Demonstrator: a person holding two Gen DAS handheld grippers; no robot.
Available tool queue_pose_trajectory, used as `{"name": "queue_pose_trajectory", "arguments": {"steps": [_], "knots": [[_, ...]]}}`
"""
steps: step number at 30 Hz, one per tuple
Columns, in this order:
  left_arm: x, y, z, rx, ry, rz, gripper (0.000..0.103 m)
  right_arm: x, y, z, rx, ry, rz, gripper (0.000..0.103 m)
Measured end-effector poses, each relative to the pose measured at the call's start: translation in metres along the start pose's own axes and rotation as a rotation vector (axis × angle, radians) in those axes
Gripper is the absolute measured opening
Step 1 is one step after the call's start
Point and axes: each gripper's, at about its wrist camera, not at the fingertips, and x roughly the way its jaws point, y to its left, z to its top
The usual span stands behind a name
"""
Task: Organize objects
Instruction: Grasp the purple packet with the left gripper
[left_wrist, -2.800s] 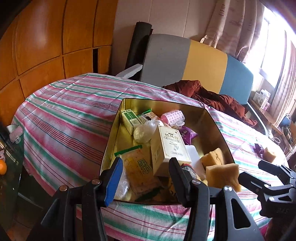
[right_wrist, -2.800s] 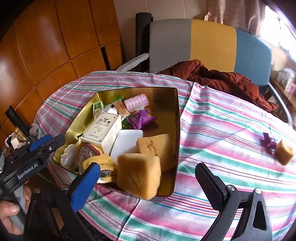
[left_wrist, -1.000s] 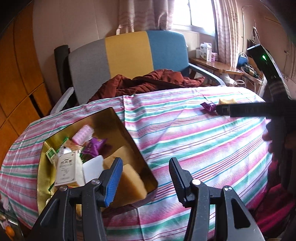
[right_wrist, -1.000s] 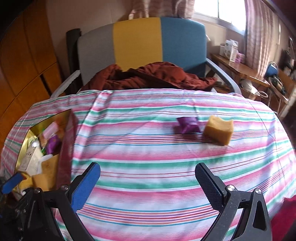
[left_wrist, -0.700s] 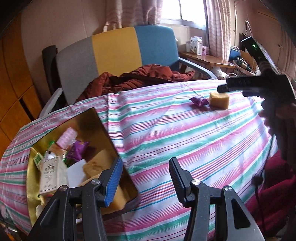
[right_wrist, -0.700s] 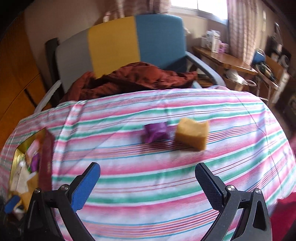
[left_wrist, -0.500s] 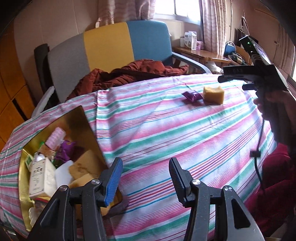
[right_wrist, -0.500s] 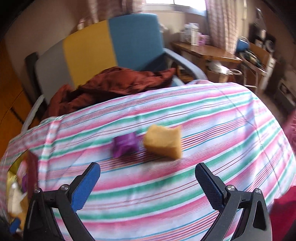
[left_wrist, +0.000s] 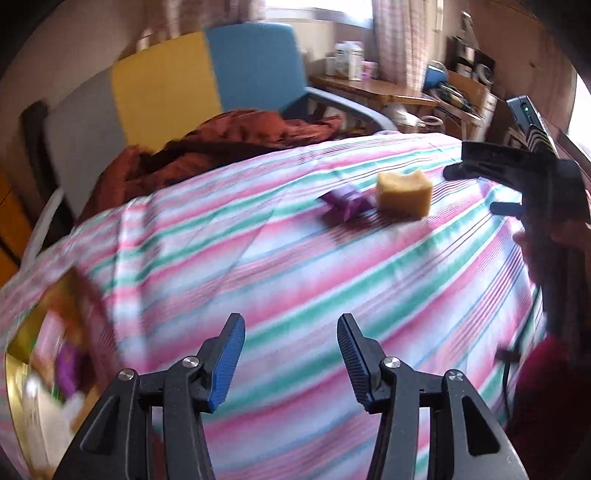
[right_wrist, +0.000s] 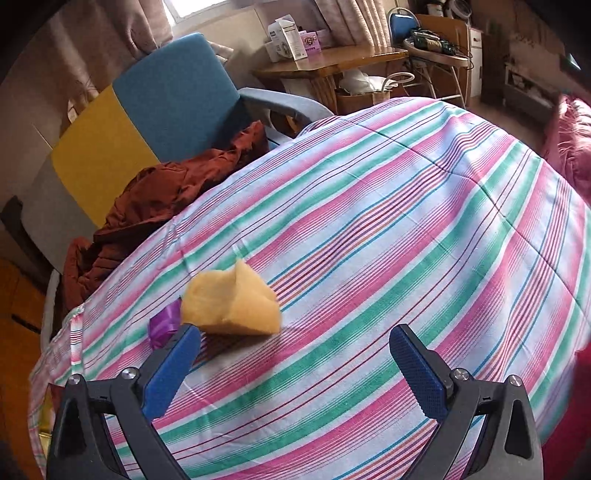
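Hovering over the pink, green and white striped cloth of the tabletop, the right gripper has its blue-padded jaws spread wide with nothing between them. A yellow sponge block lies on the cloth just beyond the left pad, off to that side and not between the jaws. A small purple wrapped packet touches the sponge's far-left side and is partly hidden behind that pad. Open striped cloth stretches to the right and ahead, up to the rounded far rim.

Over on the other camera, the left gripper hangs well short of both things, jaws parted and empty, bare cloth underneath. From here the sponge and packet sit side by side near the far edge, the right gripper's black body just beyond them. At the lower left, blurred, a gold metal tin holds assorted packets at the tabletop's near rim
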Motion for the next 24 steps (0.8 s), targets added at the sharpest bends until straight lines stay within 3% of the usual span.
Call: {"name": "queue_pose_trajectory", "arguments": {"steps": [3,5,11,18,24], "knots": [[0.023,-0.013,0.031,0.050,0.005,-0.062,0.055,0.001,0.007,-0.004,-0.015,0.023,0.020,0.103],[0.040,-0.018,0.050,0.075,0.010,-0.105,0.062,0.001,0.009,-0.005,-0.015,0.032,0.039,0.103],[0.092,-0.033,0.092,0.257,0.035,-0.150,0.063,0.004,0.004,-0.006,0.026,0.071,0.081,0.103],[0.134,-0.044,0.109,0.406,0.081,-0.177,0.065,0.008,0.001,-0.005,0.049,0.103,0.112,0.103],[0.155,-0.049,0.116,0.419,0.102,-0.210,0.064,0.009,-0.001,-0.004,0.051,0.106,0.102,0.103]]}}
